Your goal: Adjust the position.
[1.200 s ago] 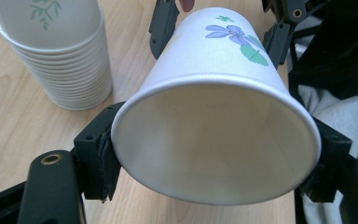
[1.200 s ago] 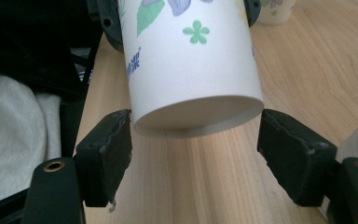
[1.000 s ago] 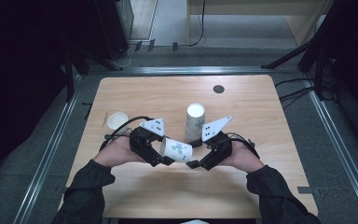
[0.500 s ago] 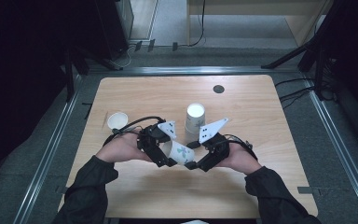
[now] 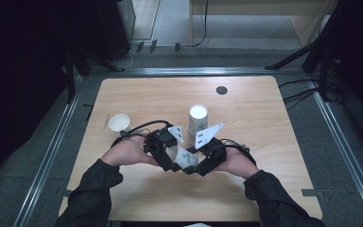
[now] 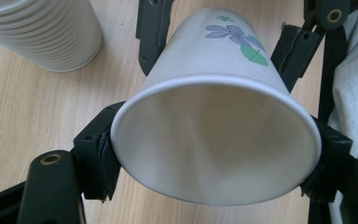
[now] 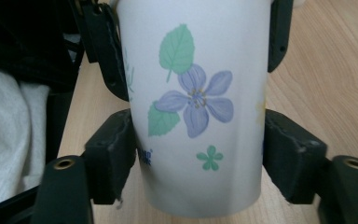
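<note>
Your left gripper (image 6: 209, 154) and right gripper (image 7: 200, 154), jaws just closing, both clamp the flowered paper cup (image 5: 185, 158) at the tabletop's (image 5: 264, 123) six o'clock; squeeze harder and it crumples.

Table (image 5: 264, 184) evenly lit from above, surroundings dark (close-ups slightly soft), no glare

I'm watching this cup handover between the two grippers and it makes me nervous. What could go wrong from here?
1. Both the left gripper and the right gripper clamp one thin paper cup; the right jaws have just been closing, so its wall could buckle.
2. If the hands pull apart, the cup may tear or slip free.
3. The cup stack stands close behind and could be knocked over.
</note>
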Demonstrator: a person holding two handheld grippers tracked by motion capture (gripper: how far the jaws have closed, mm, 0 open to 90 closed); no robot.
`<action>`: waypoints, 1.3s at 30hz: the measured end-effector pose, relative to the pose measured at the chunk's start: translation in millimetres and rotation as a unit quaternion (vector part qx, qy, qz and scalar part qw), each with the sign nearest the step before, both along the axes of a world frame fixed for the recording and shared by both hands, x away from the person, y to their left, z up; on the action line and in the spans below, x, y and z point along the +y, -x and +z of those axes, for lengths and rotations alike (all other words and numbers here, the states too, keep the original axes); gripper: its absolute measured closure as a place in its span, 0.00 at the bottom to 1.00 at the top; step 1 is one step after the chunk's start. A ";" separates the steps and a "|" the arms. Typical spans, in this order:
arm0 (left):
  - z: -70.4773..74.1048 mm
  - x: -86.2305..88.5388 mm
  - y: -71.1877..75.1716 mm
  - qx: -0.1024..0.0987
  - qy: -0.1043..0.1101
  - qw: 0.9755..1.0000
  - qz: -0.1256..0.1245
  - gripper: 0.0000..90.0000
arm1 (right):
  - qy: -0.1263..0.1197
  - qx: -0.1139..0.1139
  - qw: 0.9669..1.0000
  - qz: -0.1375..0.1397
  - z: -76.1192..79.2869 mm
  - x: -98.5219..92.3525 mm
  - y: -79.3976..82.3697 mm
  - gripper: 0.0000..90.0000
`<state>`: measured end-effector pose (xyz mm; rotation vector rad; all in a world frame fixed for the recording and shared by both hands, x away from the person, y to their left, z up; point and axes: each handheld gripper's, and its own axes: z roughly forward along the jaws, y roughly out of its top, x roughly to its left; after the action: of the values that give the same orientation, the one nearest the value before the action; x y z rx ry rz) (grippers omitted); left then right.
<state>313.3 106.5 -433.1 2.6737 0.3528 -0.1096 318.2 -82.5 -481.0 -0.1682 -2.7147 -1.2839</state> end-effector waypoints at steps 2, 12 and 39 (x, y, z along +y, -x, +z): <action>-0.5 -0.2 -0.4 0.000 0.003 1.000 -0.003 0.25 | 0.001 -0.001 1.000 0.003 0.1 -0.1 0.2 0.36; -1.7 4.4 0.3 -0.017 0.028 0.999 0.002 0.10 | -0.002 -0.007 1.000 0.001 2.8 -5.5 -0.4 0.37; -9.1 39.8 8.5 -0.018 0.172 0.981 0.089 0.09 | -0.046 -0.010 0.999 -0.018 15.6 -23.4 -9.5 0.37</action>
<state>304.8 146.2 -442.2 2.2894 0.5086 -0.0605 327.7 -105.9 -465.4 -0.1960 -2.6746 -1.4242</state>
